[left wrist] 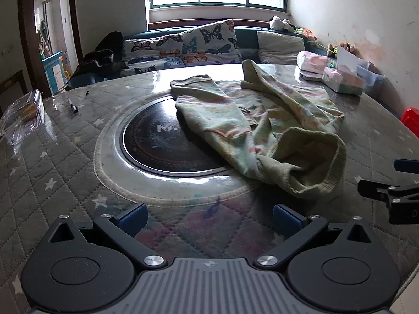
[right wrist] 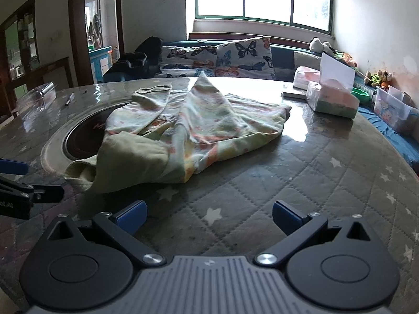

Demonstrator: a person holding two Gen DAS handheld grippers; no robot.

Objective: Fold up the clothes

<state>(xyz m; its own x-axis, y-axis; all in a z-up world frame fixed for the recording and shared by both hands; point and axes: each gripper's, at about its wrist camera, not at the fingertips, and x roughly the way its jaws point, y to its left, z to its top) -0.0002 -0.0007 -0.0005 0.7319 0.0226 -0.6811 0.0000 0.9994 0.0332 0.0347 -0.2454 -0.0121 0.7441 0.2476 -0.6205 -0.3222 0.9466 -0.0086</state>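
Note:
A pale green patterned garment (left wrist: 256,123) lies crumpled on the round table, partly over the black hotplate (left wrist: 162,141); its ribbed hem gapes toward me. The same garment (right wrist: 188,128) fills the middle of the right wrist view. My left gripper (left wrist: 209,217) hovers open over the quilted cover, short of the hem, with nothing between its blue pads. My right gripper (right wrist: 209,216) is open too, near the table's front and just short of the cloth. Each gripper shows at the other view's edge: the right one (left wrist: 398,183), the left one (right wrist: 18,180).
Tissue packs and boxes (right wrist: 332,99) stand at the table's far right. A pen (left wrist: 72,105) and a clear plastic box (left wrist: 28,104) lie at the far left. A sofa with butterfly cushions (left wrist: 199,44) runs behind the table under the window.

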